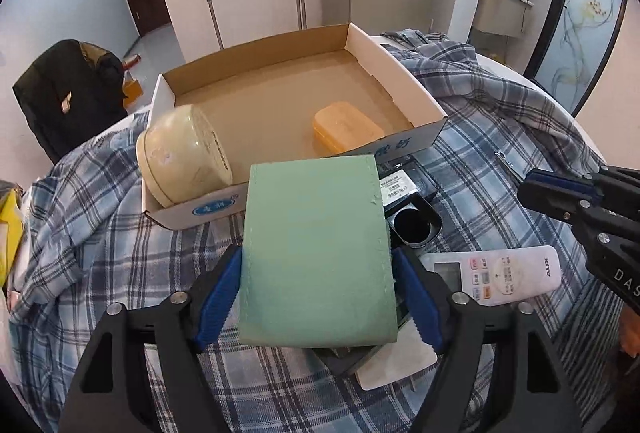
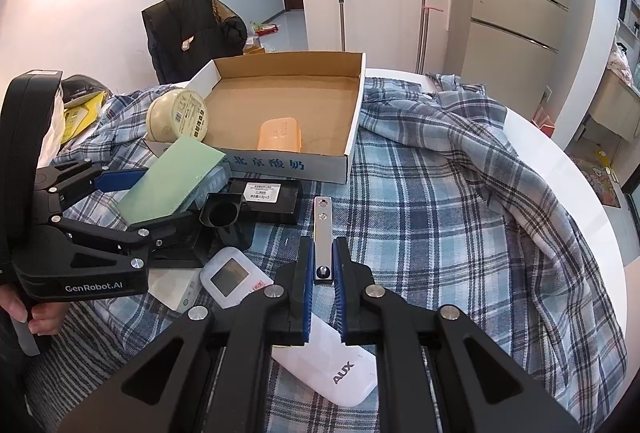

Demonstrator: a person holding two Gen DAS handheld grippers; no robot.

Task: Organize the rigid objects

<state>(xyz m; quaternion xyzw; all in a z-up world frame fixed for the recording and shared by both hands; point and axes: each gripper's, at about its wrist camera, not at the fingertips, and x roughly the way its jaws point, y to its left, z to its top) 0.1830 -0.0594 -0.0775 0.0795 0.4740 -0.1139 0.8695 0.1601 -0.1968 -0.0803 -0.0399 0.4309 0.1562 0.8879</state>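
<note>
Left wrist view, item 1: green box (image 1: 312,201), a flat rectangular pack in pale mint with a matte face and a rough seam along its long edges. It lies between the blue pads of the left claw (image 1: 318,261), its far end reaching to the front wall of the cardboard tray (image 1: 400,73). The pads sit right against its two sides; whether they press on it cannot be told. From the right wrist view it is tilted, propped over other items.

Item 2: metal strip (image 2: 323,229), narrow, silver, with holes along its face. The right claw (image 2: 323,249) is closed on its near end, and the strip points away toward the tray.

Item 3: cream round tin (image 1: 180,157), lying on its side in the tray's near left corner.

Item 4: orange case (image 1: 346,127), rounded, on the tray floor near the front wall.

Item 5: black labelled box (image 2: 272,195), and a black piece with a round socket (image 2: 222,213), touching it, both in front of the tray.

Item 6: white remote control (image 1: 500,275), marked AUX, lying beneath the right claw.

Support: blue plaid cloth (image 2: 460,193) spread over a white round desk (image 2: 560,161). A hand (image 2: 40,313) grips the left claw's handle.
</note>
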